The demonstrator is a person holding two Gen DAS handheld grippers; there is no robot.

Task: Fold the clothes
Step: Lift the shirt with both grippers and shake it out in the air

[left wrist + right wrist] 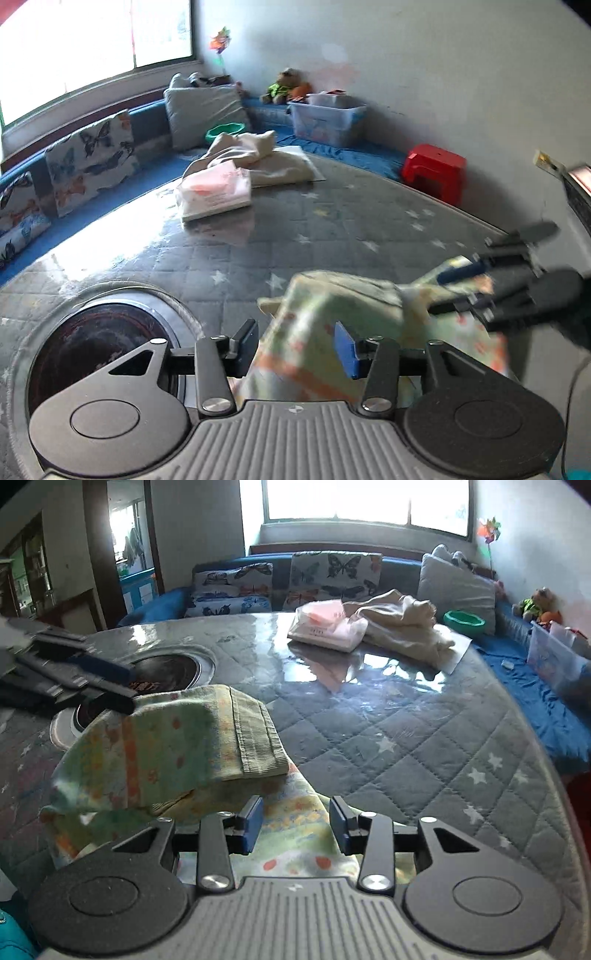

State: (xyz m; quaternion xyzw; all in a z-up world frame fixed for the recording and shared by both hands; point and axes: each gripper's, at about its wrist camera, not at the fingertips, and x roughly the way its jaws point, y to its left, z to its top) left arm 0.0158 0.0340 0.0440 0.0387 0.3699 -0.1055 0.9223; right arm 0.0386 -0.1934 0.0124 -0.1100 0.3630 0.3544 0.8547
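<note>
A pale green garment (177,746) with orange and yellow print and a ribbed hem lies folded over on the quilted table (406,738). In the right wrist view my right gripper (295,823) stands open just above the garment's near edge, its pads not touching the cloth. My left gripper (127,688) reaches in from the left at the fold's far corner. In the left wrist view the garment (332,306) lies between and beyond the fingers of my left gripper (295,347), which is open. The right gripper (456,290) shows blurred at the right, over the cloth.
A round black cooktop (99,350) is set into the table by the garment. At the far side lie a cream cloth pile (402,624), a plastic-wrapped packet (325,627) and a green bowl (463,620). A red stool (434,170) and a plastic bin (325,118) stand past the edge.
</note>
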